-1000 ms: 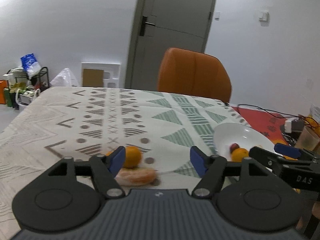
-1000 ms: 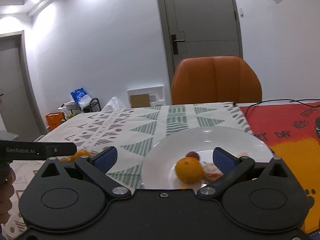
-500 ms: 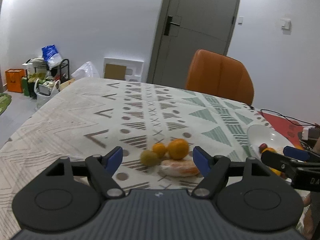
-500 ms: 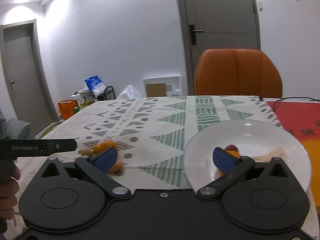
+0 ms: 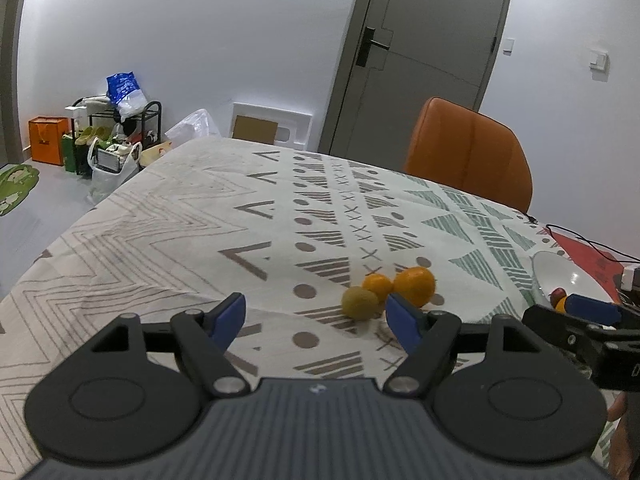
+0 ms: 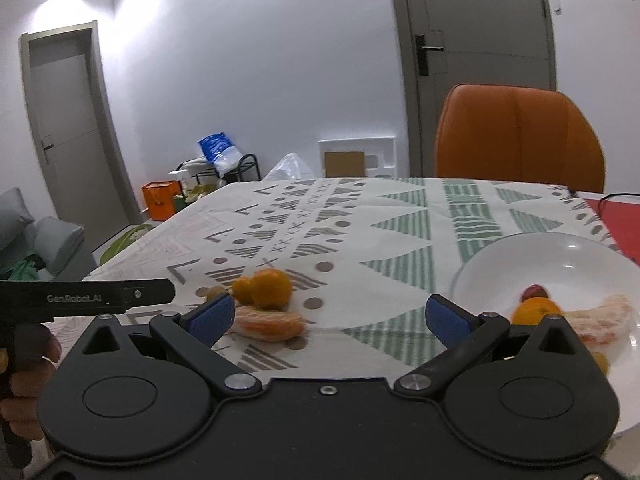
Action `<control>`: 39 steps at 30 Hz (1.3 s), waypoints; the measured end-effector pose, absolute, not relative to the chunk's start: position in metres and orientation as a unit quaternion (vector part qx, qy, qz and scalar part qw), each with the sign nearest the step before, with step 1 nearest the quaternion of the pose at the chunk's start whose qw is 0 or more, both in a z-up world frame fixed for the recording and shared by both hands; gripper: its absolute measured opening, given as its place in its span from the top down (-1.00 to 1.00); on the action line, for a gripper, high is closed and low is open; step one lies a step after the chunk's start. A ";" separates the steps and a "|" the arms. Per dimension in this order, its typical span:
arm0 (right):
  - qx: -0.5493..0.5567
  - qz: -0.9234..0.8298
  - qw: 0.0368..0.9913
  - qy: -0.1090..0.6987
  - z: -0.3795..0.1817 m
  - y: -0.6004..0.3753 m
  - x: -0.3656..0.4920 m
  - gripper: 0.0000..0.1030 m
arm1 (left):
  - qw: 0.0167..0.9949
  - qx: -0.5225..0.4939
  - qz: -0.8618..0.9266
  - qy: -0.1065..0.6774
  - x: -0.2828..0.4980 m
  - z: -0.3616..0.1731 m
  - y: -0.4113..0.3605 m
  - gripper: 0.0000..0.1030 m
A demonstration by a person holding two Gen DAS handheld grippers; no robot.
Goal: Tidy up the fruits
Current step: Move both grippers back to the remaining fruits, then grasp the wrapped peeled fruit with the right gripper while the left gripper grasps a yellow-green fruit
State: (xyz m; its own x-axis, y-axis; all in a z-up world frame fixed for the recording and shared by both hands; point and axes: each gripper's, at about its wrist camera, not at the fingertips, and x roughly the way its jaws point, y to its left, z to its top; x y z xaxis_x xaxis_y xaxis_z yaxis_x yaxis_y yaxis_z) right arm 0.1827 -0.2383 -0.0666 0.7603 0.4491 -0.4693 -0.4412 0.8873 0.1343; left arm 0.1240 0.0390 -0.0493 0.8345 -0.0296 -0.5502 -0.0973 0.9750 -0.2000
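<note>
- "GenRobot.AI" is printed on the black left gripper; its blue-padded jaws stand apart, empty.
- The black right gripper gapes, holding nothing.
- Round orange fruits cluster on the patterned tablecloth; a peeled segment lies crosswise beside them.
- A white plate holds more fruit, right of the cluster.
- An orange chair stands behind.

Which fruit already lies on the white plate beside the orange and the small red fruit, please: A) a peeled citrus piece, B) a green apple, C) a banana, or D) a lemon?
A: a pale, peeled citrus piece lies on the white plate, right of the orange and small red fruit.
</note>
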 end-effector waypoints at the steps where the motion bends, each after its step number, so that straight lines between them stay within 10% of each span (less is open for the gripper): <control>1: 0.007 0.240 0.937 0.255 -0.068 -0.235 0.184 -1.00 | 0.951 -0.112 0.019 0.288 0.124 -0.050 0.041 -0.47; 32: -0.010 0.259 0.905 0.336 -0.102 -0.154 0.214 -0.63 | 0.942 -0.140 0.035 0.303 0.119 -0.067 0.087 -0.47; 39: -0.047 0.250 0.913 0.318 -0.103 -0.150 0.213 -0.18 | 0.941 -0.134 0.037 0.308 0.122 -0.068 0.081 -0.47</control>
